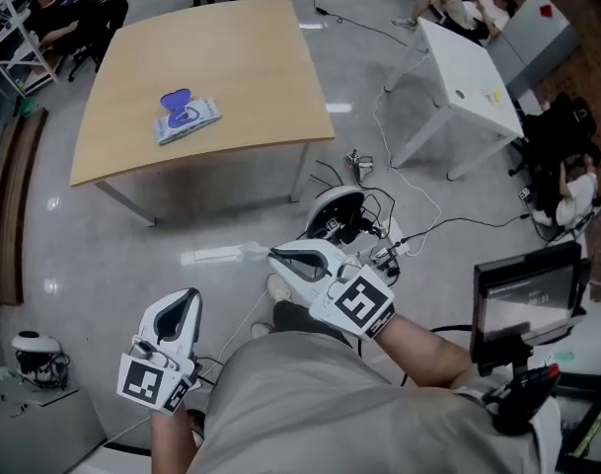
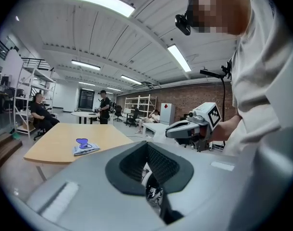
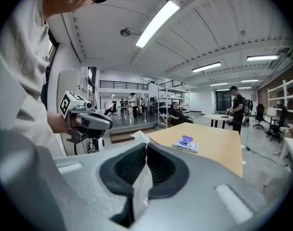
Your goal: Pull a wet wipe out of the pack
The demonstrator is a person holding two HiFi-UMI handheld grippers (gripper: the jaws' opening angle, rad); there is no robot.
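The right gripper (image 3: 145, 146) has its fingers shut tight on a white wipe (image 3: 140, 177), which sticks up between them. The left gripper (image 2: 147, 146) has its fingers together with nothing in them. The pack (image 1: 187, 117) lies on the tabletop (image 1: 241, 67) with its lid up. It is well apart from both grippers, straight ahead of the left one. The wipe looks all the way out, so the job seems done.
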